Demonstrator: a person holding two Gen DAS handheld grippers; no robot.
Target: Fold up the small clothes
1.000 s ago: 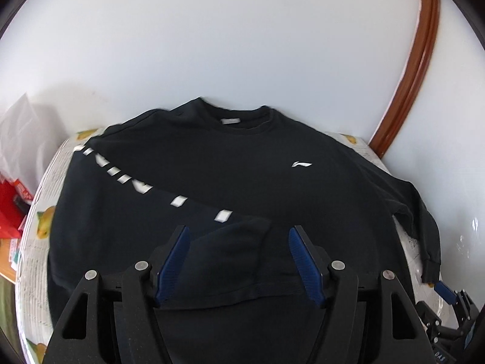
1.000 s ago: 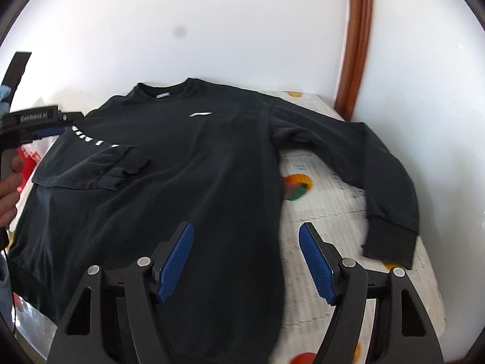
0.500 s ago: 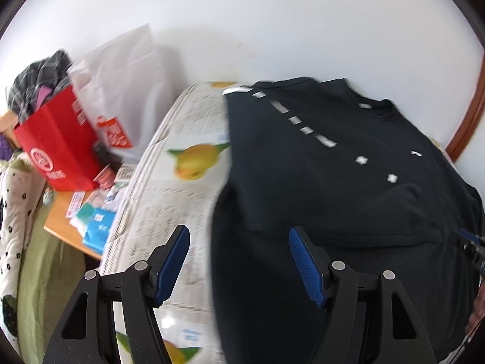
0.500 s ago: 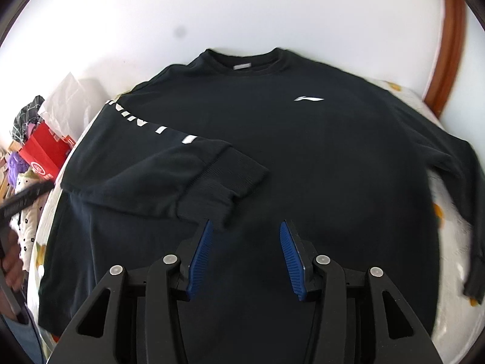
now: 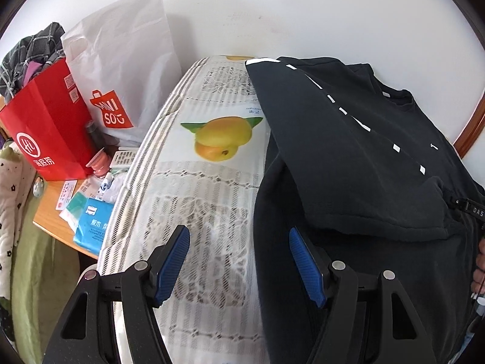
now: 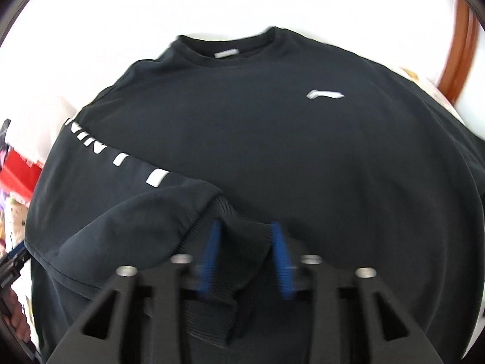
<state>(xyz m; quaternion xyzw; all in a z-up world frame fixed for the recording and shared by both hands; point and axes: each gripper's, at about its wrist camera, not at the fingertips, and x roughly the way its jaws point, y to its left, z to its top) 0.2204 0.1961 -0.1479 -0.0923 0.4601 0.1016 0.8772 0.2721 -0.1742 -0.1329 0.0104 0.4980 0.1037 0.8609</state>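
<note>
Sweatshirt (image 6: 272, 151) lies flat on mattress (image 5: 197, 197); soft, limp, light. Right gripper (image 6: 245, 257) is closing around the ribbed cuff (image 6: 242, 242), the firmest hold. Left gripper (image 5: 239, 261) hangs open, empty, over the side edge.

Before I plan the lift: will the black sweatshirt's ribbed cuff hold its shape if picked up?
Probably not. The ribbed cuff already buckles between the right gripper's closing jaws, so it is likely floppy. The sleeve would probably trail limply, and knit fabric should resist slipping.
</note>
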